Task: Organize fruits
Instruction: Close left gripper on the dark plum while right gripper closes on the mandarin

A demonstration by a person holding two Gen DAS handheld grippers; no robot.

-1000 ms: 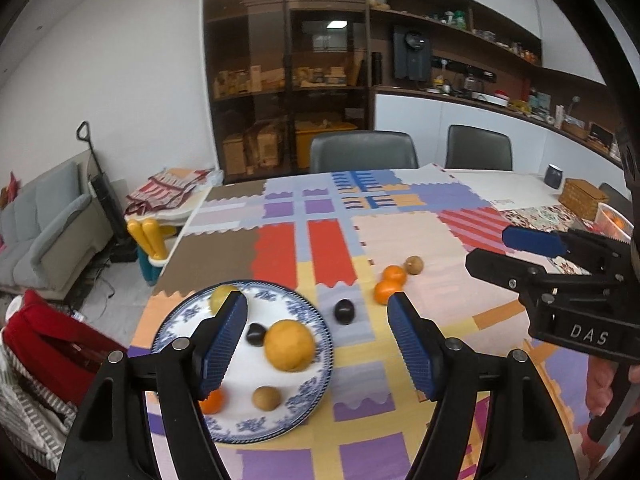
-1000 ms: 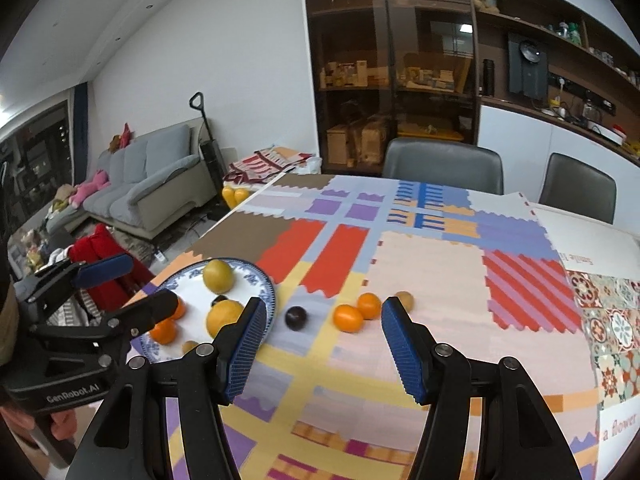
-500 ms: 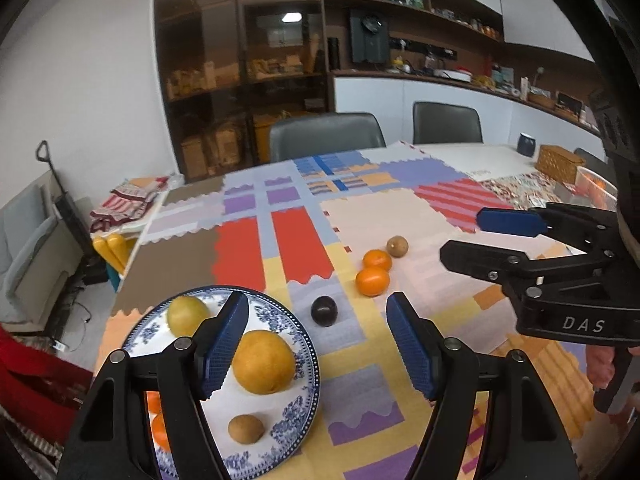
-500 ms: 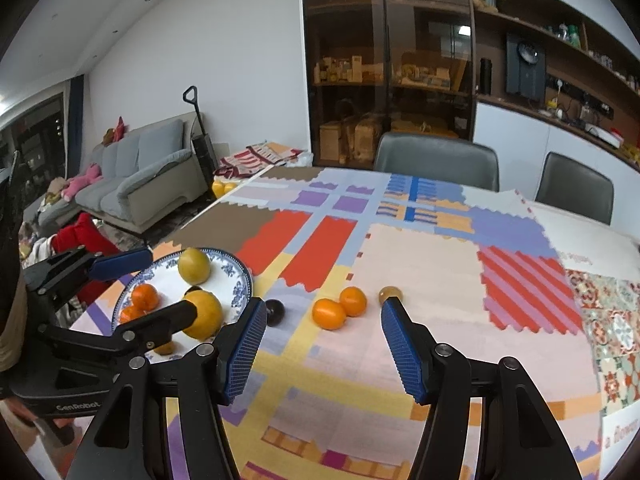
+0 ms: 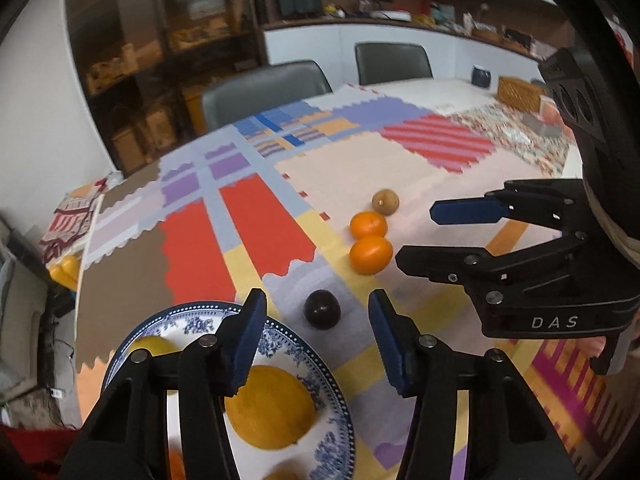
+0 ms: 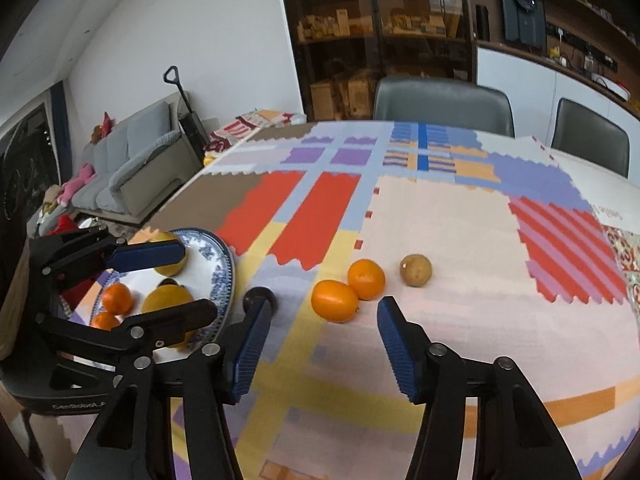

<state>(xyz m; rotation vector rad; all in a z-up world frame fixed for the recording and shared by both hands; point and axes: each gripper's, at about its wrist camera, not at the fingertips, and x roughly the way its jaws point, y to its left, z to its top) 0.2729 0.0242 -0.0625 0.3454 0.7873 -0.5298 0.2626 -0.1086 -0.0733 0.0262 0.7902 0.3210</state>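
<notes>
Left claw [image 5: 316,328] closing — dark plum [image 5: 322,311] between, untouched.

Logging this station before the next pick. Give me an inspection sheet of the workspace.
Surface: table under a patchwork cloth.
Job's things: blue-patterned plate holding yellow and orange fruit; loose on the cloth are a dark plum, two oranges and a brown fruit.
Clutter: wicker basket at the far end.
Grippers: left hand-held gripper closing, plum ahead of the pads, untouched; right hand-held gripper closing, nothing between.
Cables: nothing seen.
Surroundings: chairs, sofa, shelving.
</notes>
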